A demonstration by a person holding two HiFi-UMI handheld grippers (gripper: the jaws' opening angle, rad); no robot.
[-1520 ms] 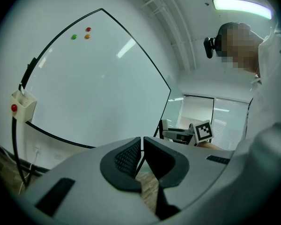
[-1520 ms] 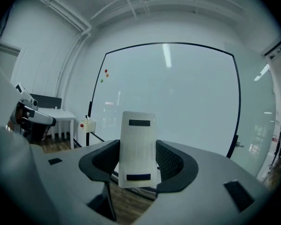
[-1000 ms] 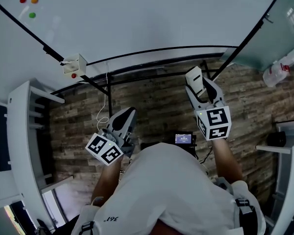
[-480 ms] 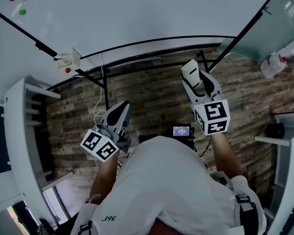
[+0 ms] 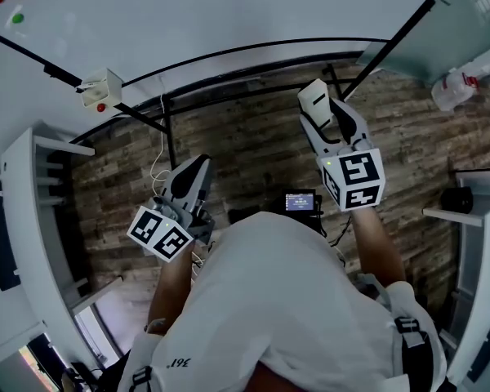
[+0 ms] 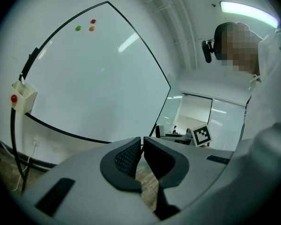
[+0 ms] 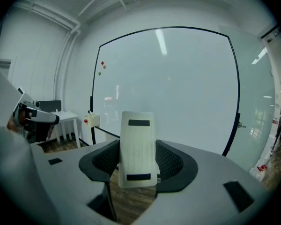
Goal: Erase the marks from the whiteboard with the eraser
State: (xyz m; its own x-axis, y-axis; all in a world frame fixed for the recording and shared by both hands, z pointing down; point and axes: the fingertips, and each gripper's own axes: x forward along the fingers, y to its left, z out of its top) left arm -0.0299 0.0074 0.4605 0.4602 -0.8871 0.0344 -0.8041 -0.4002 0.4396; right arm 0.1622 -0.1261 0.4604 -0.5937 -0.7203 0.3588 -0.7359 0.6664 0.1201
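The white eraser [image 7: 138, 149] stands upright between the jaws of the right tongs [image 7: 138, 159], clamped by its sides, with a dark strip near its top and another near its bottom. In the head view it sticks out past the tong tips [image 5: 314, 102], pointing toward the whiteboard [image 5: 188, 15] but not touching it. The left tongs [image 6: 141, 146] are held lower and closer to the person's body, their jaws closed to a sliver with nothing between them. Red, orange and green magnets [image 6: 87, 26] sit in the board's upper corner, and a small white box with a red dot [image 5: 98, 88] hangs on its black frame. Wood-plank floor [image 5: 253, 162] lies below.
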